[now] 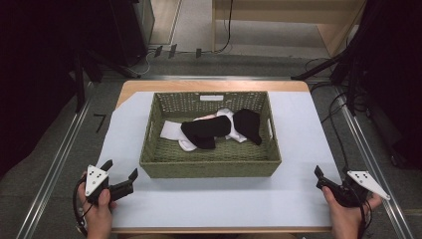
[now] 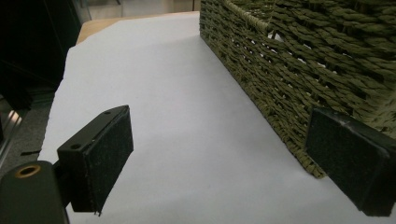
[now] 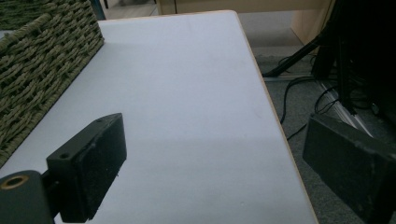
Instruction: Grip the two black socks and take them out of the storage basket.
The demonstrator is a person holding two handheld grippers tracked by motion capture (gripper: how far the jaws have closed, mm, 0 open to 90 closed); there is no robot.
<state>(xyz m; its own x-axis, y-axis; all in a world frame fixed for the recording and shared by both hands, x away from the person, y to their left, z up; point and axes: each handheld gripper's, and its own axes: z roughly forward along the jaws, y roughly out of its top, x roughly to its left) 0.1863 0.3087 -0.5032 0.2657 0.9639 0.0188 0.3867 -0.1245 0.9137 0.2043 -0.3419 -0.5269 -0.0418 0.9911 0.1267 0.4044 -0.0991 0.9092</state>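
Observation:
A green woven basket sits in the middle of the white table sheet. Inside it lie black socks on top of white socks. My left gripper rests at the near left of the table, open and empty, just outside the basket's front left corner. My right gripper sits at the near right by the table's edge, open and empty, with the basket's side off to its left.
The white sheet covers the wooden table. Bare sheet lies in front of the basket and on both sides. Cables and dark stands crowd the floor at the right. Metal rails run along the floor at the left.

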